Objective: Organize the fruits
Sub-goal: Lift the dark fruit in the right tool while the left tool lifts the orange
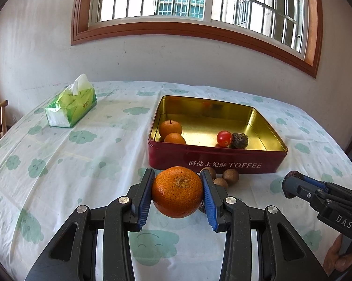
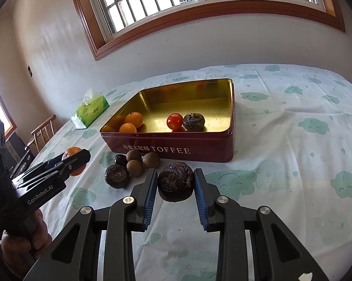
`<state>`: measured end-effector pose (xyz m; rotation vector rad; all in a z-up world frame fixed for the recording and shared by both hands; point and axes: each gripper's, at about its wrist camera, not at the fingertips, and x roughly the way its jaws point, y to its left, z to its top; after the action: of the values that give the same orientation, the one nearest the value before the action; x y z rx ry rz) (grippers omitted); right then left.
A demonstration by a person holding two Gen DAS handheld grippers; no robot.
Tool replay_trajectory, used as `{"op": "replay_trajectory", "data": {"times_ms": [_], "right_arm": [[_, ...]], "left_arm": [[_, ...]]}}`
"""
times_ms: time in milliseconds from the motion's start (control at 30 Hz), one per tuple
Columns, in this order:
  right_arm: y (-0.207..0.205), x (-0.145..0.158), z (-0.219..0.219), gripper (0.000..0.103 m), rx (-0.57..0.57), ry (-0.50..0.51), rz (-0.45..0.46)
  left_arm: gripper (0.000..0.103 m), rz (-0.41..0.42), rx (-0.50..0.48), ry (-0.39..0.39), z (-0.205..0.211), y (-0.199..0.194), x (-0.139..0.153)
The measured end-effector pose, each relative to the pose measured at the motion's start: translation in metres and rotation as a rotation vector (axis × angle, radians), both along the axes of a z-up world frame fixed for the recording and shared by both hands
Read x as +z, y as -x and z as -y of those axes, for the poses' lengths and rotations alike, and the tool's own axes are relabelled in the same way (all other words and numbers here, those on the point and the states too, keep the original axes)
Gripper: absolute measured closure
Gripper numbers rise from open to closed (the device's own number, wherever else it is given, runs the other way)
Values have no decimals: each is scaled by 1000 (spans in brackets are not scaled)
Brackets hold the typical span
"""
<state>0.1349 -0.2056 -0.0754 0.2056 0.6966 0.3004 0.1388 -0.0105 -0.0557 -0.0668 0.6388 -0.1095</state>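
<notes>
My left gripper (image 1: 177, 190) is shut on a large orange tangerine (image 1: 177, 192), held above the cloth in front of the red toffee tin (image 1: 213, 161). In the right wrist view my right gripper (image 2: 176, 183) is shut on a dark wrinkled fruit (image 2: 176, 181), also just before the tin (image 2: 176, 149). Inside the tin lie two small oranges (image 1: 170, 128), a red tomato (image 1: 224, 138) and another dark wrinkled fruit (image 1: 239, 140). On the cloth near the tin sit several brown longans (image 2: 137, 161) and one more dark fruit (image 2: 117, 176). The left gripper (image 2: 76, 161) with its tangerine shows at the left of that view.
A green tissue pack (image 1: 70, 106) lies at the table's far left. The table carries a white cloth with green cloud prints (image 1: 82, 164). A wooden chair (image 2: 43, 131) stands beyond the left edge, and a wall with a window rises behind the table.
</notes>
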Motion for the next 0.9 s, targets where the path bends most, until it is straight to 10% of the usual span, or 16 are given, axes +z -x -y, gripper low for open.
{"op": "replay_trajectory", "data": {"times_ms": [900], "right_arm": [[-7, 17, -4, 74, 5, 11, 50]], "left_arm": [[62, 27, -16, -41, 8, -13, 6]]}}
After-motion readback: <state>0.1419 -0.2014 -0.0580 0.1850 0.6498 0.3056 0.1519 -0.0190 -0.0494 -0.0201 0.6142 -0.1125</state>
